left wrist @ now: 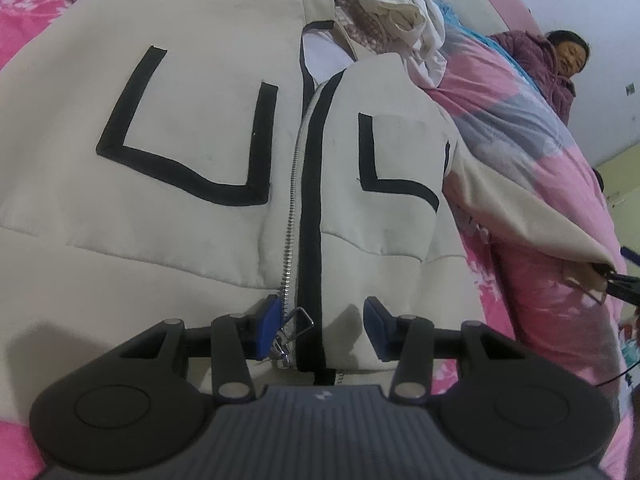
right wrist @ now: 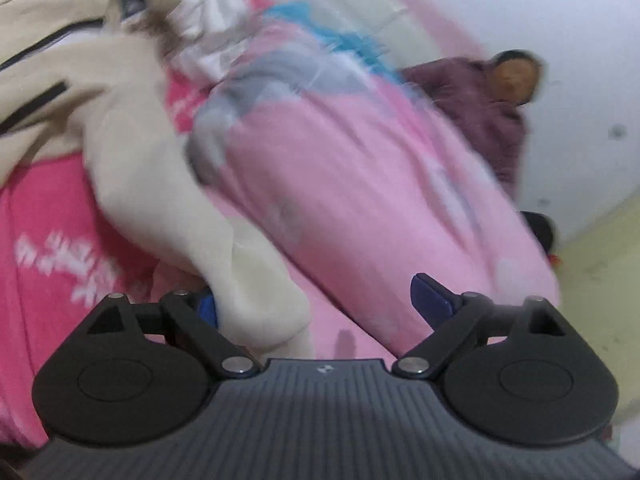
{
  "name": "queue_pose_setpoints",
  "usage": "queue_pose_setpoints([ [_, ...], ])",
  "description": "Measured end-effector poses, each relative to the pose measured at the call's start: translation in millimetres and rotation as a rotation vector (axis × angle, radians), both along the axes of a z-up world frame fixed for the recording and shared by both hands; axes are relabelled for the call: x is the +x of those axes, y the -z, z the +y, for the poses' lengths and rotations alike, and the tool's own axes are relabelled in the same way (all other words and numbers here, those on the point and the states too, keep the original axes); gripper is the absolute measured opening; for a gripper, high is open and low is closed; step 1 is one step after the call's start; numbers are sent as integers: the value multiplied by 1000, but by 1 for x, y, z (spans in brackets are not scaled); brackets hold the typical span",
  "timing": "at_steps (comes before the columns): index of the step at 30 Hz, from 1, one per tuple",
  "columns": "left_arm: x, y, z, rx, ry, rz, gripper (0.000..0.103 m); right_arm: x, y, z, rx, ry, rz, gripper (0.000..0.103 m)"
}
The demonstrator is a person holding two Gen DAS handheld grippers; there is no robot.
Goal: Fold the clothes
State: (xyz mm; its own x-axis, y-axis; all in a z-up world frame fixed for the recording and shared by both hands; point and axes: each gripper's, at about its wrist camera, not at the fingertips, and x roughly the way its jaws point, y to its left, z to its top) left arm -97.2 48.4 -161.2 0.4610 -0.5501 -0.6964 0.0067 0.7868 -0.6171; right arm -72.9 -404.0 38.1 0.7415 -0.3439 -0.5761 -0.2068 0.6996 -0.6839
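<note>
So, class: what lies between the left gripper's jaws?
In the left wrist view, the cream jacket's hem, with its zipper pull and black placket strip, lies between the left gripper's open jaws.

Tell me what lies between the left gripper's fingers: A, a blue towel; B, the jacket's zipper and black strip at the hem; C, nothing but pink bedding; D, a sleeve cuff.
B: the left gripper straddles the cream jacket hem where the zipper and black strip run down.
</note>
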Motion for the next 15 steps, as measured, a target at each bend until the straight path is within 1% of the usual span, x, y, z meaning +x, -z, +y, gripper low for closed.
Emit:
queue_pose_setpoints([
  [2,0,1,0,-1,-5,2,46,-3,-3,4,-93,-137,110,92],
  [3,-1,1,0,-4,-10,6,46,-9,-1,9,-167,-217,162,92],
  [6,1,2,0,-9,-16,17,46,-41,5,28,-400,-456,263,92],
  [7,1,2,0,-10,-17,20,46,-50,5,32,-436,-500,287,92],
  [8,2,2,-1,-11,-18,23,46,-56,1,37,-447,-536,307,92],
  [9,2,2,-1,-11,-17,25,46,-57,-5,38,-422,-553,318,92],
  [11,3,2,-2,-8,-13,25,46,-52,-25,34,-271,-557,327,95],
  [12,3,2,-3,-5,-10,24,46,-44,-34,28,-174,-525,335,97],
  [14,3,2,-3,-6,-10,25,46,-26,-40,14,-56,-416,353,98],
  [15,3,2,-3,-10,-14,26,46,-22,-34,13,-49,-381,363,98],
])
